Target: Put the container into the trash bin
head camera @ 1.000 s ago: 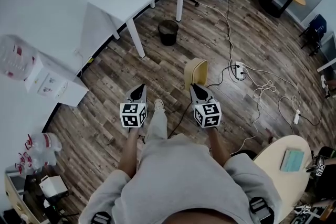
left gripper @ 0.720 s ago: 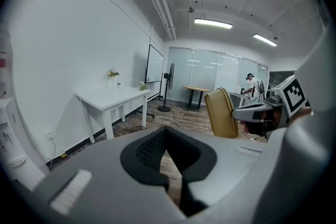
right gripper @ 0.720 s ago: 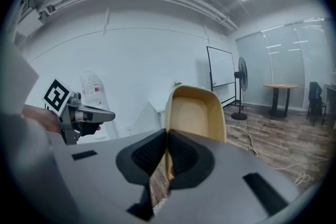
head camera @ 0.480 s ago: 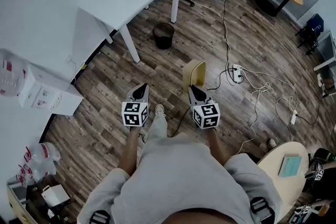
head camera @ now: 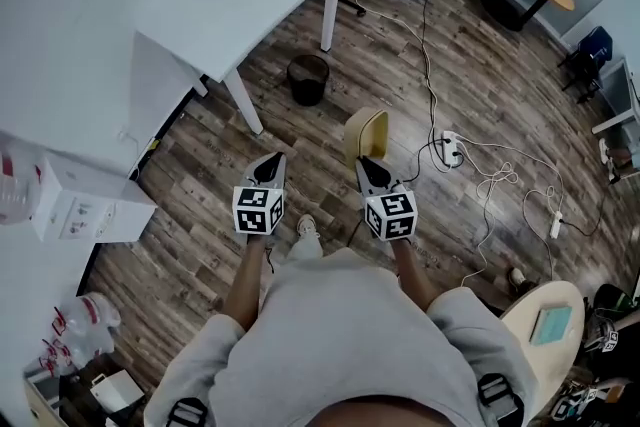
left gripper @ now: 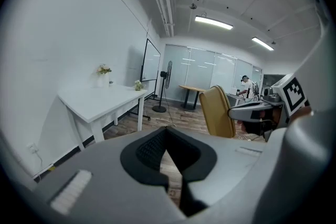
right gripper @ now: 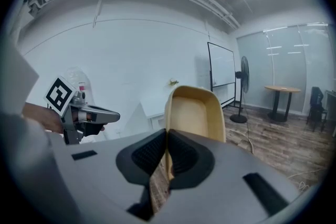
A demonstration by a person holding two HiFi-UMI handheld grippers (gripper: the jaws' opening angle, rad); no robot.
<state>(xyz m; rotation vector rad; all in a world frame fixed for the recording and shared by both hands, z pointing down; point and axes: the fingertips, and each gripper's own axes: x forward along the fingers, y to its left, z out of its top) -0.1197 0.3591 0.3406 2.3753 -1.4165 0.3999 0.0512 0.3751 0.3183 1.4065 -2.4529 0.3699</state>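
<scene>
My right gripper (right gripper: 167,136) is closed on the container (right gripper: 197,110), a tan, smooth-walled tray with rounded corners and a shallow hollow. Its dark ribbed pads pinch the thin rim, and the tray stands up ahead of the jaws with its hollow side facing my camera. In the head view I see it carried out past the gripper tips above the floor (head camera: 470,85), whose long wood-grain planks are streaked grey and brown. The tray is well apart from the bin (head camera: 308,78), a round, dark, open-topped tub standing on the planks near a leg of the white table (head camera: 200,5). My left gripper (left gripper: 166,131) has its jaws pressed together with nothing between them; it has the same black ribbed pads in a matte grey body. It sits just beside the right one, each bearing its marker cube. A white power strip (head camera: 451,143) lies on the planks to my right.
</scene>
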